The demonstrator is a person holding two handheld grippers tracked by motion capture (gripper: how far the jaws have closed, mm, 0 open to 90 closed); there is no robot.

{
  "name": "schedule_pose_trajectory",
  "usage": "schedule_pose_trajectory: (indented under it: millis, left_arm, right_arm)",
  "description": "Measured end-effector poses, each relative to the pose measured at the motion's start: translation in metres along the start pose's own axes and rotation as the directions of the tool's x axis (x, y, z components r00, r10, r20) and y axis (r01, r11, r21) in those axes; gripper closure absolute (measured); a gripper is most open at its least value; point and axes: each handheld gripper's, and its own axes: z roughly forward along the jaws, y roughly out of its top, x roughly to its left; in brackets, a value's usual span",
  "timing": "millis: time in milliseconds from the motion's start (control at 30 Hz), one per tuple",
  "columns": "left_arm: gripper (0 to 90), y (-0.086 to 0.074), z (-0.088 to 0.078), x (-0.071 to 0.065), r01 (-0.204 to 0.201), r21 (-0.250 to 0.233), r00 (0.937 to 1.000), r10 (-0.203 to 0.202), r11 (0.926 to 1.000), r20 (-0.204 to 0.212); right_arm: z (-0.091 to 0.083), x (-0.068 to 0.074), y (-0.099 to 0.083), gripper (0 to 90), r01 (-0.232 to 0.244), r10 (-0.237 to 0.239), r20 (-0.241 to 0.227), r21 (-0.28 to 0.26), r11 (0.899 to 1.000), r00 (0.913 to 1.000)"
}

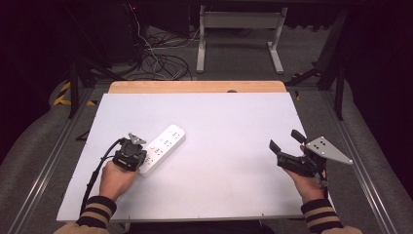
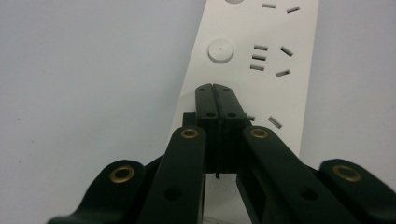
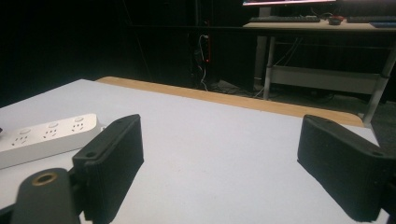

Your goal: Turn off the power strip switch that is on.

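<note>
Left gripper (image 2: 215, 88): jaws pressed together with nothing between them, tips down on the white power strip (image 2: 261, 70), just short of a round button (image 2: 220, 50). High view has it over the strip's near end, strip running diagonally away up-right. Right gripper (image 1: 287, 141): jaws spread wide, nothing between them, held above the white table (image 1: 229, 122), well apart from the strip, which lies off to its left.

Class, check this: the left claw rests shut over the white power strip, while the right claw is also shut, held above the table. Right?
Not quite. The right claw is open, its jaws wide apart in the right gripper view. The left claw is shut over the white power strip.
</note>
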Motion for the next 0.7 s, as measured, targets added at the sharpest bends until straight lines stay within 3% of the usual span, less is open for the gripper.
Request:
schedule_pose_trajectory:
  millis: [433,633,700]
  left_arm:
    - [90.0,0.0002,0.0007,0.002,-0.006,0.006,1.0,0.006,1.0,-0.001]
    - [90.0,0.001,0.0015,0.0047,0.01,0.009,0.9998,-0.011,0.9999,0.018]
    - [90.0,0.0013,0.0018,0.0035,-0.002,0.007,1.0,0.002,1.0,0.009]
  right_arm:
    - [0.0002,0.0012,-0.0001,14.8,0.003,-0.003,-0.007,0.0,1.0,1.0]
    - [-0.0003,0.0016,0.0002,14.8,0.0,0.0,-0.01,-0.002,1.0,0.9999]
    - [0.0,0.0012,0.0,14.8,-0.004,0.004,-0.009,0.0,1.0,0.9999]
